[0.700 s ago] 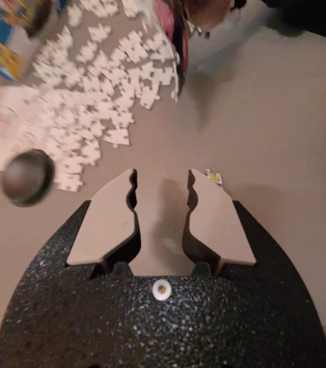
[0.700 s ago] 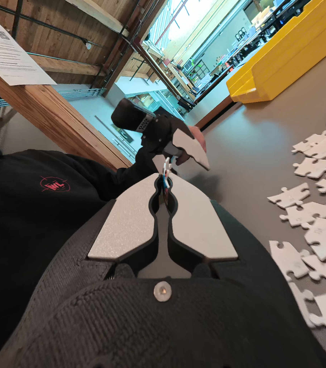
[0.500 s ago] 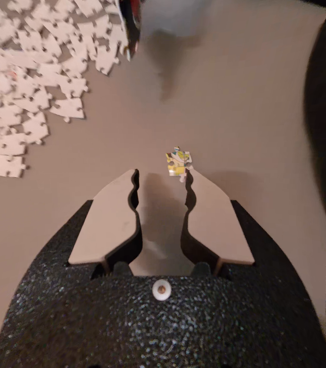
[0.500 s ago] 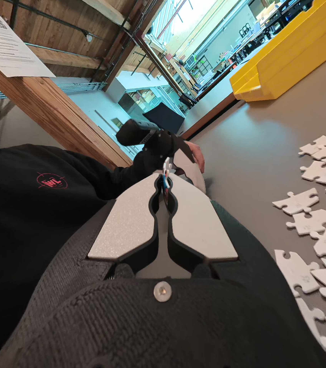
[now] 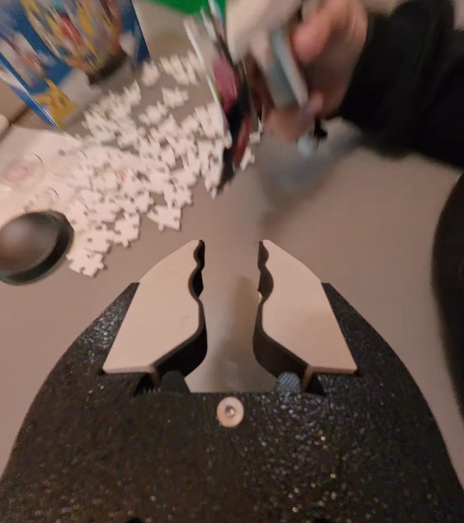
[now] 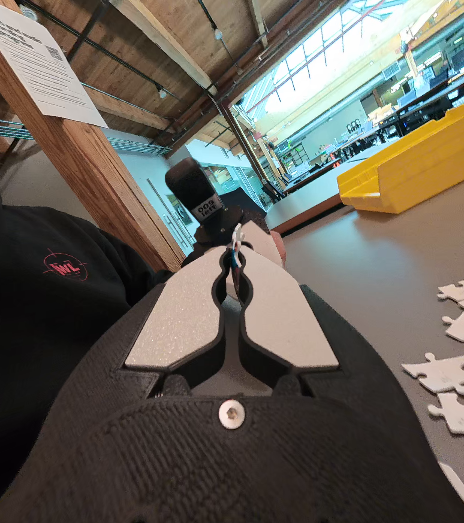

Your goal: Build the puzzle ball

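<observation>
The left gripper point(image 5: 231, 249) hangs over the grey table point(image 5: 338, 254) with its jaws spread and nothing between them, in a frame blurred by motion. Half a second ago a small yellow-and-white puzzle piece lay on the table just at the tip of this gripper's right finger; that piece is no longer visible, save for a tiny yellow speck at the inner edge of that finger, too small to identify. The view has swung back towards the heap of white puzzle pieces point(image 5: 140, 164), which lie face down and now fill the upper left, beside a dark round cap point(image 5: 29, 249) and a colourful puzzle box point(image 5: 55, 56). At upper right the other tool, gripped in a person's hand point(image 5: 324, 56), carries a dark, multicoloured assembled section of the puzzle ball point(image 5: 233, 93), held above the edge of the heap.

The right gripper point(image 6: 232, 254) remains clamped on that assembled section point(image 6: 236, 246), seen edge-on as a thin strip of white and blue between its fingertips, as in the earlier frames. Beyond it the left tool point(image 6: 197, 192) has risen and now stands nearer the camera than before. Loose white pieces point(image 6: 446, 373) lie on the table at right, and a yellow bin point(image 6: 412, 175) sits farther back
</observation>
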Action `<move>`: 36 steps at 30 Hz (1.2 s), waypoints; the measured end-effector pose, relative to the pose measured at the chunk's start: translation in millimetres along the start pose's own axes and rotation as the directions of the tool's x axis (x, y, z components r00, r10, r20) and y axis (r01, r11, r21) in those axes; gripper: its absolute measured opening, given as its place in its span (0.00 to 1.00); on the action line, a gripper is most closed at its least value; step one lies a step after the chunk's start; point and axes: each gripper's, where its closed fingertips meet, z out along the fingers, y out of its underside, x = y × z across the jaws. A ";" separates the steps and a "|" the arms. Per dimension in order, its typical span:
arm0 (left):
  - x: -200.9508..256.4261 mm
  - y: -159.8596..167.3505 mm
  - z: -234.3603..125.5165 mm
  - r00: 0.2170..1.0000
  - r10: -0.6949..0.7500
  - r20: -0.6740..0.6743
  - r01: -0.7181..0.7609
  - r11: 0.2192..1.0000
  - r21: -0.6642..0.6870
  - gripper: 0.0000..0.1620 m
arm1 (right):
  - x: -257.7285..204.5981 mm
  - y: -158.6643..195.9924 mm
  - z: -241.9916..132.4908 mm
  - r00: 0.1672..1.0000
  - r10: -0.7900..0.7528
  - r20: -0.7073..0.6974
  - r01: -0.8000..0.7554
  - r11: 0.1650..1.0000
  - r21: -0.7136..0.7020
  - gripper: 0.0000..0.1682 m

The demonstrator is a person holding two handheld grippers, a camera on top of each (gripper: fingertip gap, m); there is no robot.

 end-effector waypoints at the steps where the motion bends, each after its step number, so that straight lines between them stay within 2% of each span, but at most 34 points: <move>1: -0.5 -14.4 -3.8 1.000 -0.018 -0.005 0.018 0.998 0.068 0.19 | -1.7 0.0 1.7 1.000 -0.010 0.010 0.010 1.000 0.006 0.02; 4: 9.6 -43.6 -9.6 0.990 -0.054 -0.132 0.079 0.979 0.188 0.15 | -8.6 2.4 5.6 0.997 -0.061 0.042 0.061 0.998 0.003 0.02; 10: 16.1 -60.5 -8.3 0.970 -0.027 -0.242 0.087 0.967 0.240 0.11 | -22.5 10.0 11.6 0.964 -0.254 0.074 0.257 0.966 -0.034 0.02; 14: 23.2 -64.8 -9.8 0.955 0.016 -0.295 0.063 0.964 0.257 0.02 | -26.0 14.6 14.6 0.956 -0.278 0.090 0.283 0.958 -0.054 0.02; 17: 25.4 -64.8 -10.9 0.949 0.055 -0.310 0.028 0.965 0.259 0.01 | -27.0 15.5 14.8 0.959 -0.267 0.098 0.273 0.961 -0.050 0.02; 20: 25.8 -61.1 -10.3 0.940 0.083 -0.330 -0.005 0.973 0.231 0.01 | -23.7 17.0 15.2 0.961 -0.269 0.070 0.274 0.960 -0.066 0.11; 24: 25.5 -51.9 -9.2 0.923 0.130 -0.363 -0.073 0.983 0.167 0.01 | -17.3 33.8 14.8 0.937 -0.347 0.044 0.348 0.914 -0.210 0.13; 29: 27.1 -34.9 -8.1 0.880 0.159 -0.447 -0.152 0.987 0.051 0.01 | -12.1 46.5 13.3 0.924 -0.382 0.035 0.371 0.866 -0.335 0.22; 31: 27.0 -27.9 -7.7 0.858 0.161 -0.487 -0.187 0.982 -0.004 0.01 | -14.8 48.4 14.0 0.936 -0.343 0.074 0.346 0.863 -0.367 0.22; 33: 26.5 -22.9 -7.4 0.838 0.169 -0.519 -0.232 0.971 -0.059 0.01 | -11.1 52.2 14.4 0.952 -0.292 0.088 0.300 0.844 -0.445 0.17; 36: 23.6 -20.5 -6.2 0.824 0.190 -0.534 -0.296 0.947 -0.120 0.01 | -3.8 60.8 14.0 0.961 -0.260 0.095 0.266 0.774 -0.574 0.12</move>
